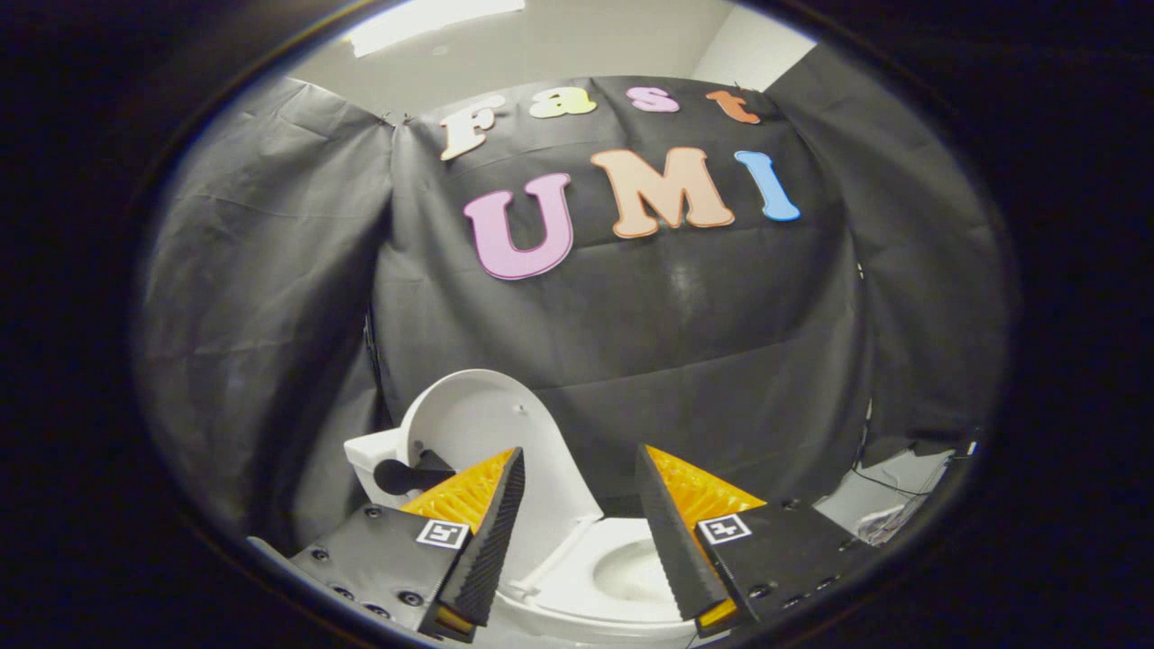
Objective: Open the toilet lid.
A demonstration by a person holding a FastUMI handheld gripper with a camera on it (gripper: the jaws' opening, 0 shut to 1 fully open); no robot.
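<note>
The lid [478,424] stands raised, leaning back toward the tank [371,455], so the bowl [622,568] lies exposed below. The tongs [577,541] hang apart and empty above the bowl, likely because the lifting looks finished.

A ceiling light panel [433,20] above the booth supplied the light, burning out to pure white with no detail. The black cloth wall [685,324] soaked up much of it and stayed dim, showing a faint sheen along its folds. The white toilet [622,577] and its raised lid [478,424] were the brightest things below, evenly lit and free of glare. Fisheye distortion bowed the cloth's seams outward and softened detail toward the rim, where brightness fell off. The centre stayed sharp.
</note>
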